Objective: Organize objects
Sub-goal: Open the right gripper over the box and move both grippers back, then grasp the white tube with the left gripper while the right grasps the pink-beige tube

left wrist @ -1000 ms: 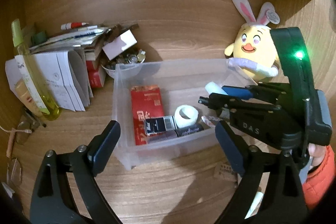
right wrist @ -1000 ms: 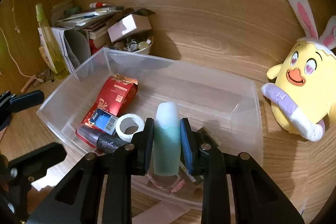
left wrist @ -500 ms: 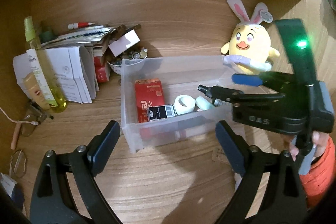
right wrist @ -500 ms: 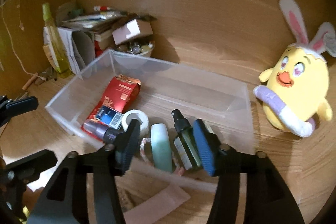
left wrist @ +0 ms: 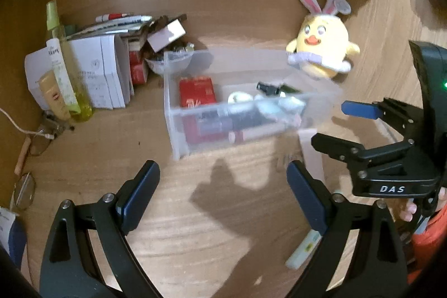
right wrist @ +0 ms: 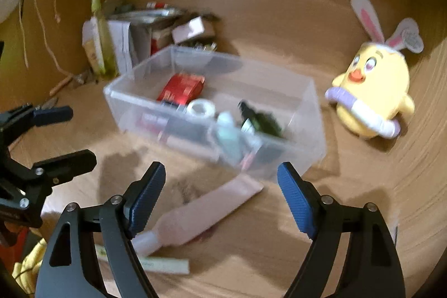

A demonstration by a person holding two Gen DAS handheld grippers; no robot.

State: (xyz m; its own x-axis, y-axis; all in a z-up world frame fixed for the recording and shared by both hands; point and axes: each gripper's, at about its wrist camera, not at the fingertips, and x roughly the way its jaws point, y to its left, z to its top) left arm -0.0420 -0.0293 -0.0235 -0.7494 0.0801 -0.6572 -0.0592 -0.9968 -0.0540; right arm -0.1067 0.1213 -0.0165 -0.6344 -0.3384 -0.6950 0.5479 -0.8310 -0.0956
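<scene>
A clear plastic bin stands on the wooden desk. It holds a red packet, a white tape roll, a pale green tube and a dark green spray bottle. My left gripper is open and empty, held back from the bin's front. My right gripper is open and empty, above a pink tube that lies on the desk in front of the bin. The right gripper also shows at the right of the left wrist view.
A yellow bunny-eared plush sits right of the bin. A yellow spray bottle, papers and a bowl of small items crowd the back left. Glasses lie at the left. A flat pale stick lies near the pink tube.
My right gripper let go of the pale green tube into the bin, opened wide and pulled back. My left gripper also drew back from the bin.
</scene>
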